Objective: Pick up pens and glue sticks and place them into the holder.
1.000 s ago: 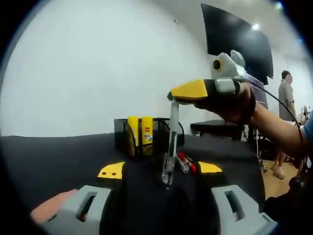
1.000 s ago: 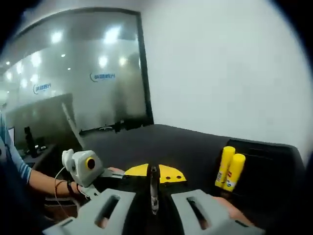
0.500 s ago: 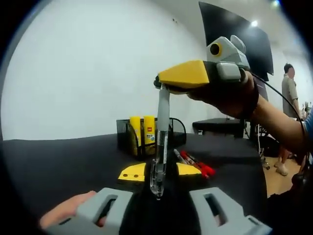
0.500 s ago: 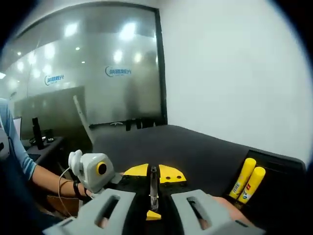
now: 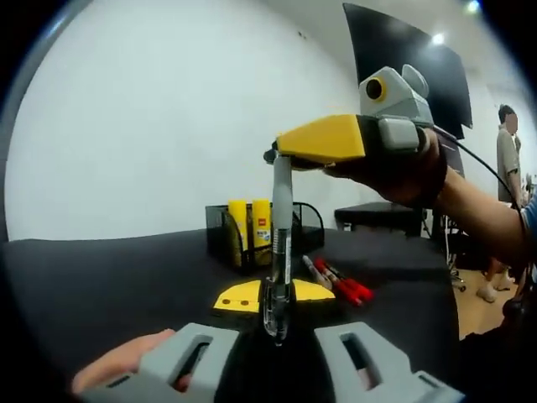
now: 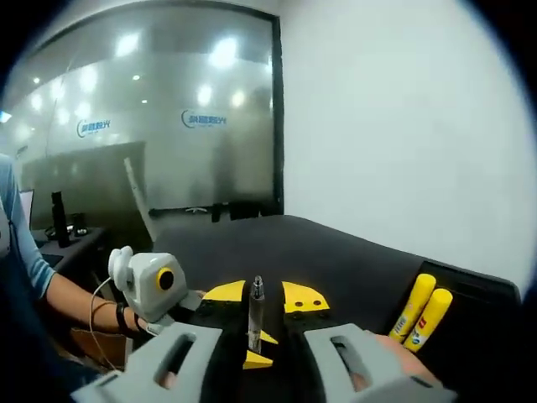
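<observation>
A clear pen (image 5: 278,252) stands upright over the black table. Its lower end sits between the jaws of my left gripper (image 5: 277,294), which have shut on it. In the right gripper view the pen (image 6: 254,315) rises between my right gripper (image 6: 264,294), whose jaws stand slightly apart from it, open. The left gripper (image 6: 262,348) shows there as two small yellow tips pinching the pen's bottom. My right gripper (image 5: 284,153) hovers at the pen's top. Behind it stands the black mesh holder (image 5: 292,233) with two yellow glue sticks (image 5: 250,227) upright inside.
Red pens and a clear one (image 5: 340,284) lie on the black table (image 5: 101,285) right of the holder. The holder (image 6: 480,290) and glue sticks (image 6: 424,309) sit at the right. A white wall is behind. A person (image 5: 508,143) stands far right.
My left gripper's jaws have shut around the pen's lower end. My right gripper's jaws have parted a little at the pen's top. The pen has come more upright.
</observation>
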`<state>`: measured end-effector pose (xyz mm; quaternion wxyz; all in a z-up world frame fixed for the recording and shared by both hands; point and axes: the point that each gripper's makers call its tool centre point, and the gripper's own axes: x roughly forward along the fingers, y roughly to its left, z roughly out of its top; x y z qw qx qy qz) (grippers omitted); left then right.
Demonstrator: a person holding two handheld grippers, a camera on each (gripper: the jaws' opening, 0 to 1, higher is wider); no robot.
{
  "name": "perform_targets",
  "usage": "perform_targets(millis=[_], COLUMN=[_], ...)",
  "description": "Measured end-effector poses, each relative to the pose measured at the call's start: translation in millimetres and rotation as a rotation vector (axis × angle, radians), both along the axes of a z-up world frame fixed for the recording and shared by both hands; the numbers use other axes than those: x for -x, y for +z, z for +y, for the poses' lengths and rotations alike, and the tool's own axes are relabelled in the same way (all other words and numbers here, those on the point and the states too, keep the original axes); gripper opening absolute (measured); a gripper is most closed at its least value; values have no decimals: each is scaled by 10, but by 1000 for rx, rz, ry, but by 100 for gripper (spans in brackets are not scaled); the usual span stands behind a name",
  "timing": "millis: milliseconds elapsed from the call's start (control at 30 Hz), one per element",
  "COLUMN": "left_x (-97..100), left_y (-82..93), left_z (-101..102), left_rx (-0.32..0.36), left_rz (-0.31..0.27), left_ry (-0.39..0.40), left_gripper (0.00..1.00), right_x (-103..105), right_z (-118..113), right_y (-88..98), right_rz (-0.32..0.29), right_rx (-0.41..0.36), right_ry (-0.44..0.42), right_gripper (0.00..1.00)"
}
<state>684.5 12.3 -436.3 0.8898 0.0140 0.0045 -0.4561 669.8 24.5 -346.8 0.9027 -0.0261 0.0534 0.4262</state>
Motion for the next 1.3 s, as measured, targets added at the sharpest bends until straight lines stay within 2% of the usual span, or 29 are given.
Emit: perform_targets(millis=[333,400,567,633,700,767,867,1033,1300], left_x=[-4,-6,4,5,24,43,58,70,64], left_y=[-6,-7,7,2,4,-11,-27,-53,-55], left_z=[3,4,-10,-19,-54,-87,-105,-124,-132], left_rx=[-3,-3,13,20,27,15,-2,-6,9], left_rz=[1,2,4,17,19,15,4,23,43], left_ry=[4,5,-3,-11,-32,-41,-47,-67,-77], left_gripper=[8,8,9,15,29,35,37,39,53], right_x=[19,13,9,0,-20,-57,-137,-352,-709], right_z=[75,67,56,35,-5,-61,-151,-340,-617], right_y=[-78,-103,-94,-72,-28,38,168,467,937], right_rz=[52,61,70,69,60,50,39,12,-38], right_rx=[-40,-32,-47,-48,-46,-47,-57,-95,-167], right_ry=[28,22,18,15,5,-9,-25,-63,-131], right_gripper=[11,5,5,5,5,5,5,5,5])
